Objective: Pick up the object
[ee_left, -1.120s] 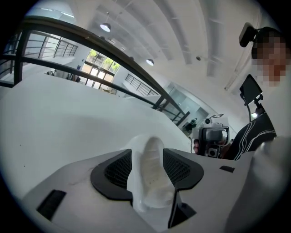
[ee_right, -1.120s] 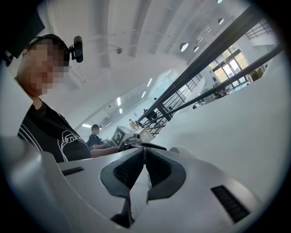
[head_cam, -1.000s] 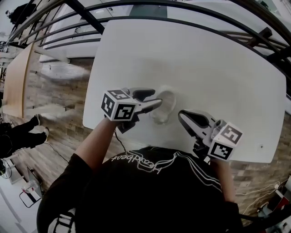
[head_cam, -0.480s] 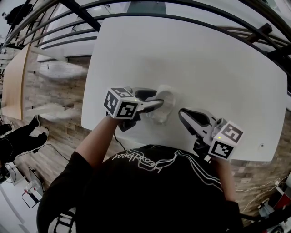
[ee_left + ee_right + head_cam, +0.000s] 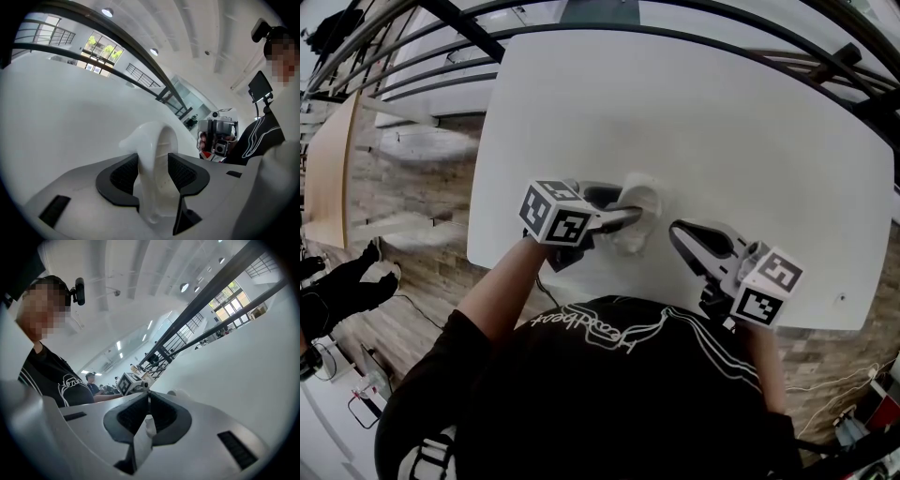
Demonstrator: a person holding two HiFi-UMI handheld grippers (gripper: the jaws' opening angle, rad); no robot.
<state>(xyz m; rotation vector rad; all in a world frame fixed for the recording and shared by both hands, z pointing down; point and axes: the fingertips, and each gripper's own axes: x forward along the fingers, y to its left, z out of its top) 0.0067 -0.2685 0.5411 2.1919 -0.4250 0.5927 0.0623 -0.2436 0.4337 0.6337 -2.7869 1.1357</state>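
White cup at the table's near side, its wall clamped between the left gripper's jaws. Right gripper is near the cup, apart from it, jaws pressed together, nothing between.

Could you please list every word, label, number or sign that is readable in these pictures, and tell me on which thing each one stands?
Black shirt: a white script print, seen upside down, too distorted to read.
Left marker cube and right marker cube: only black-and-white square patterns, no letters or numbers.
White object and table: no print visible.
No text is readable anywhere.
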